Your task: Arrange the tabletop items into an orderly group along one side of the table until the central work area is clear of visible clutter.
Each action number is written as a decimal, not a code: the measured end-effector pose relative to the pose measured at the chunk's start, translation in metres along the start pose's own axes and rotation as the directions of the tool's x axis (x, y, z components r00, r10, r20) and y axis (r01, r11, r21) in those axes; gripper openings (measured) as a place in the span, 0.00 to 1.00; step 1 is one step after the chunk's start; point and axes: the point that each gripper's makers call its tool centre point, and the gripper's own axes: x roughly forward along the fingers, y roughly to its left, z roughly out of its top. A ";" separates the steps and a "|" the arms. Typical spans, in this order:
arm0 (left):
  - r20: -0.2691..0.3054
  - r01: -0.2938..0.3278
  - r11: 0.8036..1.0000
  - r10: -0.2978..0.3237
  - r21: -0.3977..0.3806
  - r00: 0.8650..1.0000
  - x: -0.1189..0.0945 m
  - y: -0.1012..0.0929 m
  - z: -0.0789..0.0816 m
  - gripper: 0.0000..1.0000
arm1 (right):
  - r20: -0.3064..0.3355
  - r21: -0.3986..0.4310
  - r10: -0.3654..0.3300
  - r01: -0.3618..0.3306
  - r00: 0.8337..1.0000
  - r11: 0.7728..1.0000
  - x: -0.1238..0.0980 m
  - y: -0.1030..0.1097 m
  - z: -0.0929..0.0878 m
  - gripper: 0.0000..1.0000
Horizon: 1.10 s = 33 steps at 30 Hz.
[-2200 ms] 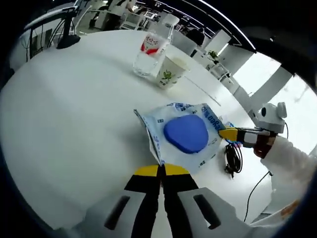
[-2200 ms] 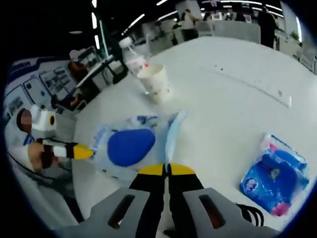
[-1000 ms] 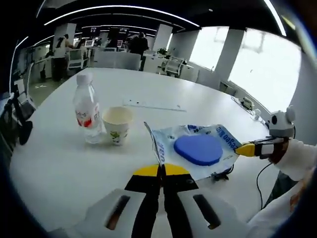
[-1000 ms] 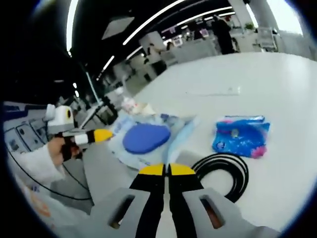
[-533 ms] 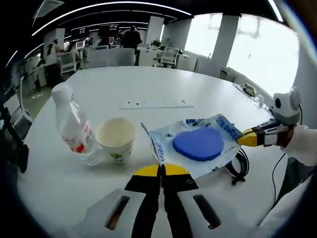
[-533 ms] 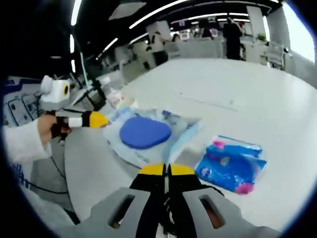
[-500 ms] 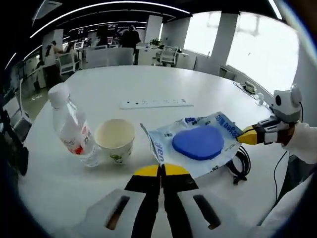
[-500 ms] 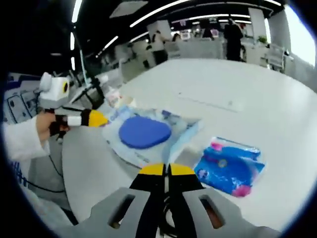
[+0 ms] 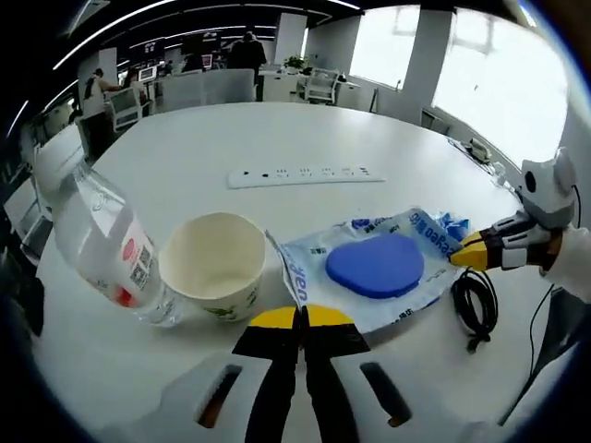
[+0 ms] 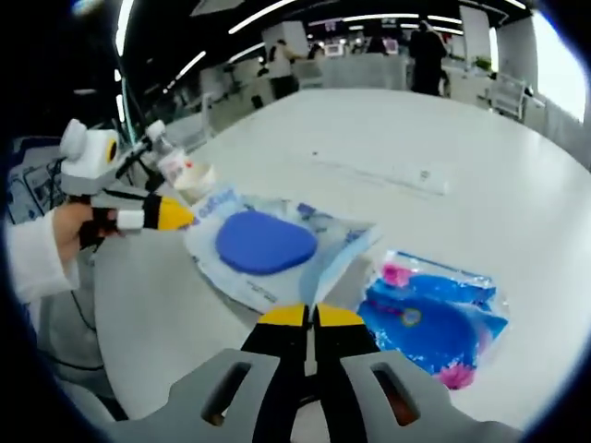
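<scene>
A clear plastic bag (image 9: pixel 383 277) with blue print holds a blue oval pad (image 9: pixel 374 266). It is stretched between both grippers, low over the white table (image 9: pixel 185 157). My left gripper (image 9: pixel 300 317) is shut on the bag's near edge, right beside a paper cup (image 9: pixel 214 268). My right gripper (image 9: pixel 473 251) pinches the far end. In the right gripper view the right gripper (image 10: pixel 310 317) is shut on the bag (image 10: pixel 277 249), and the left gripper (image 10: pixel 177 215) holds the opposite end.
A tilted water bottle (image 9: pixel 102 245) lies against the cup. A white power strip (image 9: pixel 305 173) sits mid-table. A coiled black cable (image 9: pixel 473 300) lies near the right gripper. A blue tissue packet (image 10: pixel 429 318) rests to the right of the bag. Office desks and people stand far behind.
Both grippers have carried the bag lower and closer to the cup and bottle, which now loom larger in the left gripper view. Both stay shut on the bag.
</scene>
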 end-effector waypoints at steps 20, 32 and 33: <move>-0.031 -0.011 0.999 0.010 -0.045 0.999 0.018 0.010 -0.019 0.00 | -0.061 0.045 -0.012 0.015 0.998 0.999 0.019 -0.002 -0.023 0.01; -0.024 -0.050 0.997 0.049 -0.060 0.999 0.026 0.014 -0.032 0.00 | -0.055 0.023 -0.020 0.022 0.998 1.000 0.021 -0.002 -0.025 0.03; -0.016 -0.052 0.997 0.051 -0.056 0.999 0.027 0.015 -0.032 0.00 | -0.056 0.018 -0.022 0.023 0.998 1.000 0.020 -0.002 -0.025 0.03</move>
